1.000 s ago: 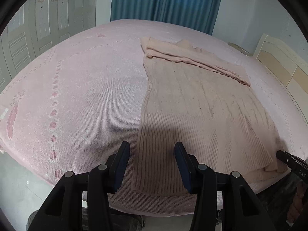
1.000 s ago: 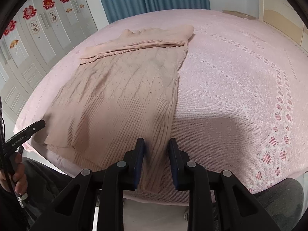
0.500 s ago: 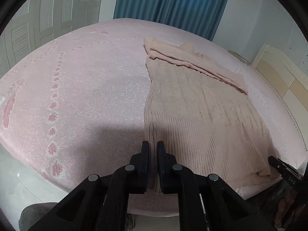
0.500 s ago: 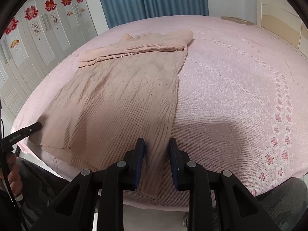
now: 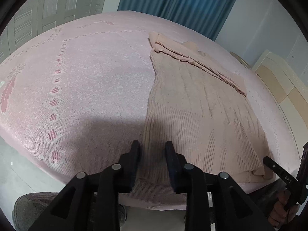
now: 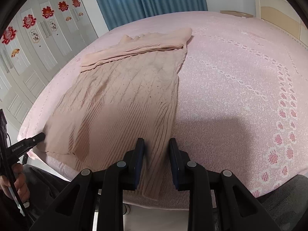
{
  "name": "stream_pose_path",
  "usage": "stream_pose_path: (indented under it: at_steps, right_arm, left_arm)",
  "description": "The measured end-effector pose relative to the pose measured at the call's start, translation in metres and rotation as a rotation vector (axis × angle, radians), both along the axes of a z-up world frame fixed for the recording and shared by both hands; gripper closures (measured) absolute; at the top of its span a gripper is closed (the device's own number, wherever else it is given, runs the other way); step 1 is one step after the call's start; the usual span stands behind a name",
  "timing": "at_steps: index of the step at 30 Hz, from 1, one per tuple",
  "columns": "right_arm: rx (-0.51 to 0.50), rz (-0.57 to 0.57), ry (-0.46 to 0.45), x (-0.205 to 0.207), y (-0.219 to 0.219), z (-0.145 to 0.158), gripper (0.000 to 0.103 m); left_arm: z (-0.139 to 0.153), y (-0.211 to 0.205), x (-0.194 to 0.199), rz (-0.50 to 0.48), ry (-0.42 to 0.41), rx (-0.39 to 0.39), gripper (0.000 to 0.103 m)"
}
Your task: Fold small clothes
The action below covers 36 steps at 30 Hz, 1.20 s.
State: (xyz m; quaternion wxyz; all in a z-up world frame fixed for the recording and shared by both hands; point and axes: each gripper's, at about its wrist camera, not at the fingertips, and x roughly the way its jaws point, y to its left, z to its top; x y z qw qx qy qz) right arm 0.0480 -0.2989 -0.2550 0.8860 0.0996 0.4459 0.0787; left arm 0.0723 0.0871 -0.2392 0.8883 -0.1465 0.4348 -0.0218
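A beige ribbed knit garment [image 5: 194, 104] lies flat on the pink bedspread [image 5: 86, 80], its sleeves folded across the far end. It also shows in the right wrist view [image 6: 125, 96]. My left gripper [image 5: 153, 146] is open, its fingers straddling the hem's near left corner. My right gripper [image 6: 156, 143] is open, its fingers straddling the hem's near right corner. The left gripper's tip [image 6: 36, 137] shows at the hem's other corner in the right wrist view, and the right gripper's tip [image 5: 269, 162] shows in the left wrist view.
The bed edge [image 5: 154, 196] runs just under both grippers, with floor below. Blue curtains [image 5: 182, 3] hang behind the bed. White wardrobe doors [image 6: 32, 44] with red decorations stand at the left. A wooden headboard [image 5: 279, 80] is at the right.
My left gripper was open, shut at the hem's corner half a second ago, and is open again now. The right gripper has stayed at the other corner, slightly wider open.
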Motion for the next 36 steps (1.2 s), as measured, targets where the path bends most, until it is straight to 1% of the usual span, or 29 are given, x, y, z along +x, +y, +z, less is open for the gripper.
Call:
stream_pose_path:
  at_steps: [2, 4, 6, 9, 13, 16, 19, 21, 24, 29, 36]
  right_arm:
    - [0.016, 0.001, 0.007, -0.002, -0.001, 0.0, 0.077]
    - [0.008, 0.013, 0.004, -0.004, 0.002, 0.0, 0.077]
    - [-0.001, 0.021, 0.002, -0.004, 0.005, 0.0, 0.074]
    - [0.015, 0.019, 0.005, -0.003, 0.004, 0.0, 0.073]
    - [0.051, 0.007, 0.021, 0.0, 0.001, 0.0, 0.073]
    - [0.07, 0.005, 0.031, 0.003, 0.001, 0.0, 0.073]
    - [0.064, 0.005, 0.026, 0.002, 0.003, 0.0, 0.073]
    - [0.064, 0.008, 0.026, 0.0, 0.004, 0.0, 0.073]
    - [0.066, 0.017, 0.03, -0.002, 0.005, 0.001, 0.073]
    - [0.064, 0.028, 0.041, -0.008, 0.004, 0.004, 0.073]
    - [0.091, 0.005, 0.059, -0.016, 0.0, 0.002, 0.073]
  left_arm:
    - [0.0, -0.004, 0.002, -0.006, -0.006, 0.025, 0.073]
    - [0.001, -0.004, 0.004, -0.008, -0.011, 0.025, 0.071]
    - [0.001, -0.003, 0.009, -0.005, -0.012, 0.012, 0.07]
    - [0.0, 0.001, 0.012, -0.001, -0.008, -0.027, 0.07]
    - [0.0, 0.005, 0.008, -0.029, -0.002, -0.076, 0.07]
    - [0.0, 0.01, -0.002, -0.04, 0.007, -0.114, 0.07]
    - [-0.003, 0.018, -0.015, -0.031, 0.017, -0.18, 0.071]
    - [-0.003, 0.019, -0.023, -0.026, 0.02, -0.206, 0.071]
    - [-0.004, 0.017, -0.024, -0.017, 0.024, -0.21, 0.071]
    - [-0.004, 0.014, -0.013, -0.007, 0.023, -0.212, 0.071]
    - [-0.006, 0.015, -0.001, 0.018, 0.02, -0.248, 0.071]
